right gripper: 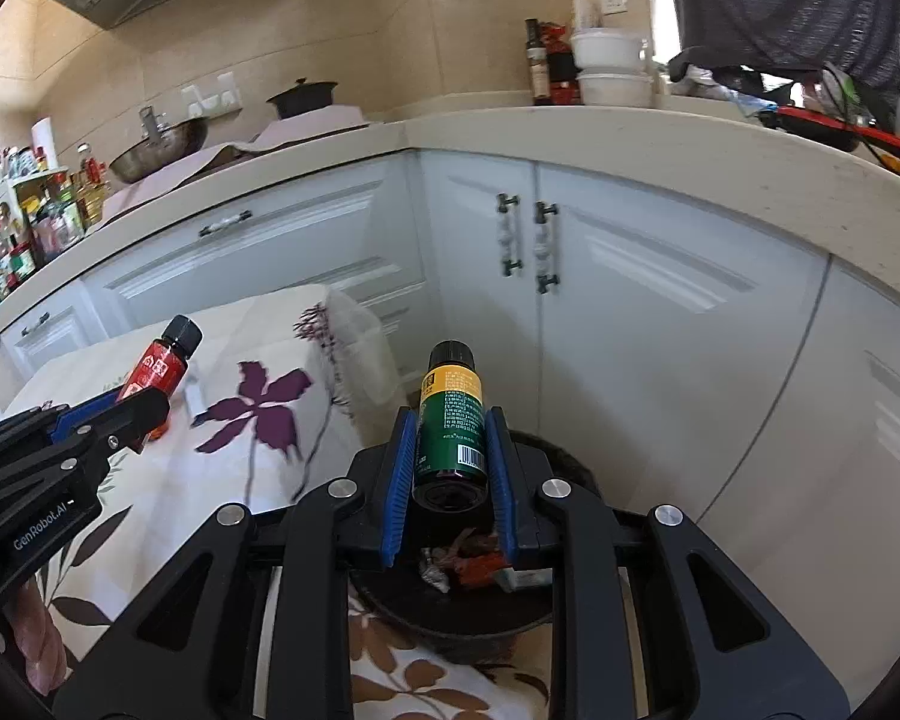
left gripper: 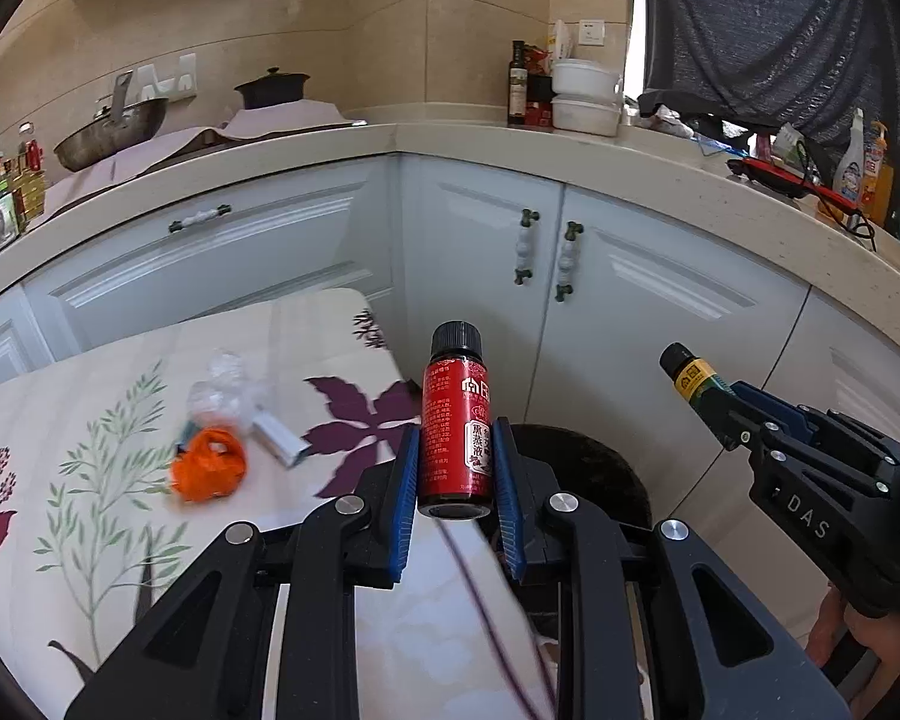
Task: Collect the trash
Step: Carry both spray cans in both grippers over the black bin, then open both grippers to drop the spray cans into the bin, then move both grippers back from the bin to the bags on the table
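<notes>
My left gripper is shut on a small red bottle with a black cap, held above the table edge; it also shows in the right wrist view. My right gripper is shut on a small green and yellow bottle, held over a dark round trash bin that holds some scraps; this bottle shows in the left wrist view. The bin lies behind my left fingers. On the flowered tablecloth lie an orange wrapper, crumpled clear plastic and a small white box.
White kitchen cabinets stand right behind the bin. The countertop above carries a wok, a dark pot, bottles and white containers. A person in grey stands at the right.
</notes>
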A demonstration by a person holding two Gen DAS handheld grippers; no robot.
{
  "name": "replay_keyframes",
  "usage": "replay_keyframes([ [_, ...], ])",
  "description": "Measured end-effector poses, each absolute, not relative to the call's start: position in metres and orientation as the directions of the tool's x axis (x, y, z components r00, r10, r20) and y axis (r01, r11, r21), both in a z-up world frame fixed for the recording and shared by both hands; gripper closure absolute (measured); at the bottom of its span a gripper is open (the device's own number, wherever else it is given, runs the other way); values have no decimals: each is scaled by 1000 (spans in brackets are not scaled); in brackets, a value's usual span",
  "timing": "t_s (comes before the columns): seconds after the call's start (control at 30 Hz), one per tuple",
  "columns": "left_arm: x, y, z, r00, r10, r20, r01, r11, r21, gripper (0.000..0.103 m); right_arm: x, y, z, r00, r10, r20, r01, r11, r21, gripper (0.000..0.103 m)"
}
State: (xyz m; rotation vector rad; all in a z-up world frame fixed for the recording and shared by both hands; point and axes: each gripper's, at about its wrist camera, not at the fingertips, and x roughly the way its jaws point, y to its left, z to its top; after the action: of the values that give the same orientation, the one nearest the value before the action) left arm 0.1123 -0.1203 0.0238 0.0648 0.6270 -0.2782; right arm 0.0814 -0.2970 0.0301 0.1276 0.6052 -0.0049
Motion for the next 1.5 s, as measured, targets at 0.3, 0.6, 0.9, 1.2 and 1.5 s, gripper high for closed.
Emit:
replay_keyframes([
  [0.3, 119, -140, 16, 771, -233, -593, 279, 960, -14, 78, 83, -316, 26, 832, 13, -555, 68, 990, 125, 80],
  [0.6, 129, -156, 5, 765, -222, -604, 276, 961, -4, 78, 91, -324, 12, 832, 14, -554, 75, 988, 136, 80],
  [0.9, 146, -175, -10, 747, -214, -629, 282, 960, 9, 78, 103, -326, -5, 824, 4, -566, 83, 988, 128, 80],
  [1.2, 166, -191, -27, 702, -200, -684, 294, 956, 23, 66, 120, -334, -28, 812, -22, -583, 119, 985, 128, 66],
  [1.5, 167, -188, -26, 708, -197, -678, 276, 961, 9, 46, 124, -332, -33, 808, -25, -589, 130, 982, 137, 59],
])
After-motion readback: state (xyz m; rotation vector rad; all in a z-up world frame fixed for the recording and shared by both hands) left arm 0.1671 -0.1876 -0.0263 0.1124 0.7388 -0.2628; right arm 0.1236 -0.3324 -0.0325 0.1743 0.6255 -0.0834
